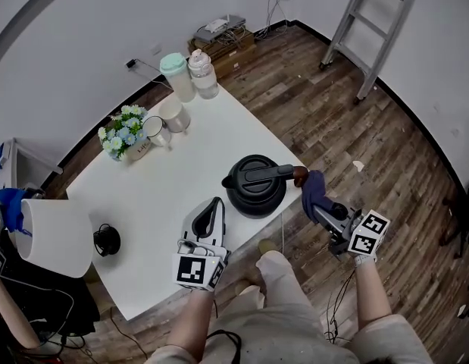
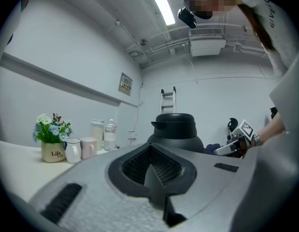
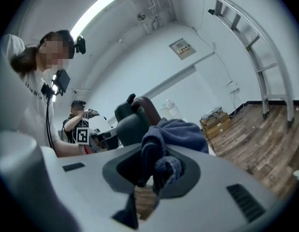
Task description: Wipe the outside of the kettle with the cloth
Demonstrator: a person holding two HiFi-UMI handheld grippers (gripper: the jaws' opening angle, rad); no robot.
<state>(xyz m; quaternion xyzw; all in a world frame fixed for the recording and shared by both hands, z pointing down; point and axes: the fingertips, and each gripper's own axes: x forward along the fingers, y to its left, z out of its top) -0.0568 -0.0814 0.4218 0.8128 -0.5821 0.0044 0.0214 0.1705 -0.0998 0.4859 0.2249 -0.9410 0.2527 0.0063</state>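
Observation:
A black kettle (image 1: 254, 184) with a dark handle stands near the front right edge of the white table (image 1: 166, 188). My right gripper (image 1: 316, 203) is just right of the handle's end, off the table edge, shut on a dark blue cloth (image 1: 313, 187). In the right gripper view the cloth (image 3: 174, 135) bunches between the jaws, and the kettle (image 3: 132, 123) is close ahead. My left gripper (image 1: 216, 205) lies low on the table just left of the kettle, jaws shut on nothing. The left gripper view shows the kettle (image 2: 176, 129) right in front of it.
At the table's far side are a flower pot (image 1: 125, 134), two mugs (image 1: 155, 130), a jar (image 1: 178, 76) and a bottle (image 1: 204, 73). A white lampshade (image 1: 58, 237) and a small black object (image 1: 107, 239) sit front left. A ladder (image 1: 370, 21) leans at the back right.

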